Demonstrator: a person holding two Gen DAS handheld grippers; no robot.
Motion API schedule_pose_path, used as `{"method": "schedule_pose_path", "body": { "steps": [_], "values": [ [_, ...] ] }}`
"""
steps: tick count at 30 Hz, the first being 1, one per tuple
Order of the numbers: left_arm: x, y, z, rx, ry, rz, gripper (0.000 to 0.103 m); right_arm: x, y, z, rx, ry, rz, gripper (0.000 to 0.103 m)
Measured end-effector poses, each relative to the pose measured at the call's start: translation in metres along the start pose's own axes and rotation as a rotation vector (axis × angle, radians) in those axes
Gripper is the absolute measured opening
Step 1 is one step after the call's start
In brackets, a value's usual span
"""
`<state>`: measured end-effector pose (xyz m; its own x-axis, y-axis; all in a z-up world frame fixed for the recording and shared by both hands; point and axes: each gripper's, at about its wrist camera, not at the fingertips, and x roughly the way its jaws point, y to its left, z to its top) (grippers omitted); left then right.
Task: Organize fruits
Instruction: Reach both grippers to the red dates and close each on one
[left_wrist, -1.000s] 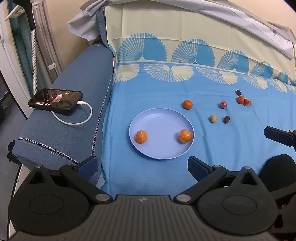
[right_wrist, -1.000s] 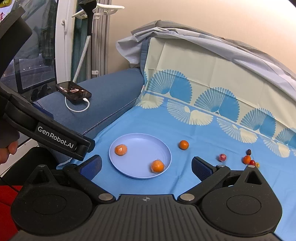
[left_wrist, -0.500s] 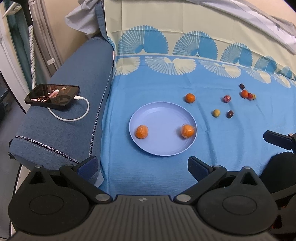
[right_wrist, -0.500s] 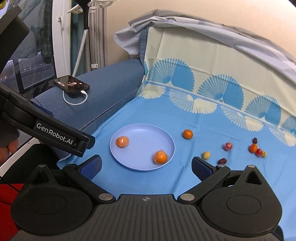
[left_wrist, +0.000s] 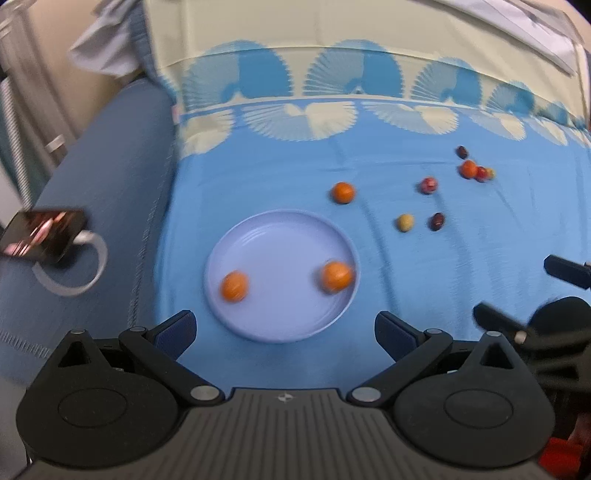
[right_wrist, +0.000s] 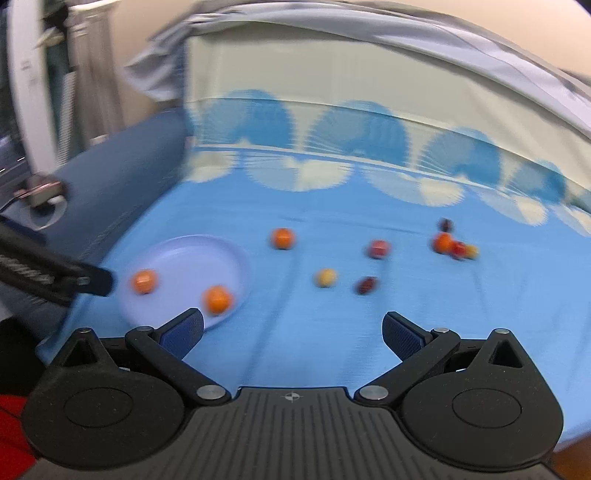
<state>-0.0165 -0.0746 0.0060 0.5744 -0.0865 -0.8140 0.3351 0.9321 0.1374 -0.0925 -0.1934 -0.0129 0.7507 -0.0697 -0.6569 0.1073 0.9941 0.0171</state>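
A lilac plate lies on the blue cloth and holds two oranges. A third orange sits just behind the plate. Several small fruits lie to its right: a yellow one, a dark one, a red one and a far cluster. My left gripper is open and empty above the plate's near edge. My right gripper is open and empty, short of the yellow fruit and the dark fruit; the plate is at its left.
A phone on a white cable rests on the dark blue sofa arm at the left. The patterned cloth rises up the sofa back behind the fruit. The right gripper's body shows at the left view's right edge.
Both grippers have moved forward and right toward the fruit, which now looks larger. Both views are blurred by motion. Jaws stay open and no fruit has moved.
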Motion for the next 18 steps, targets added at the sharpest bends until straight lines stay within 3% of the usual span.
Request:
{"method": "schedule_pose_path", "body": {
  "steps": [5, 9, 13, 18],
  "values": [
    [0.029, -0.040, 0.035, 0.093, -0.002, -0.066, 0.103, 0.023, -0.063, 0.012, 0.096, -0.006, -0.113, 0.102],
    [0.063, -0.082, 0.067, 0.180, 0.014, -0.161, 0.103, 0.056, -0.116, 0.031, 0.172, -0.011, -0.176, 0.102],
    [0.107, -0.131, 0.093, 0.312, 0.019, -0.212, 0.103, 0.107, -0.165, 0.056, 0.196, -0.024, -0.233, 0.102],
    [0.174, -0.180, 0.117, 0.439, 0.067, -0.239, 0.103, 0.191, -0.224, 0.089, 0.210, 0.007, -0.245, 0.102]
  ]
}}
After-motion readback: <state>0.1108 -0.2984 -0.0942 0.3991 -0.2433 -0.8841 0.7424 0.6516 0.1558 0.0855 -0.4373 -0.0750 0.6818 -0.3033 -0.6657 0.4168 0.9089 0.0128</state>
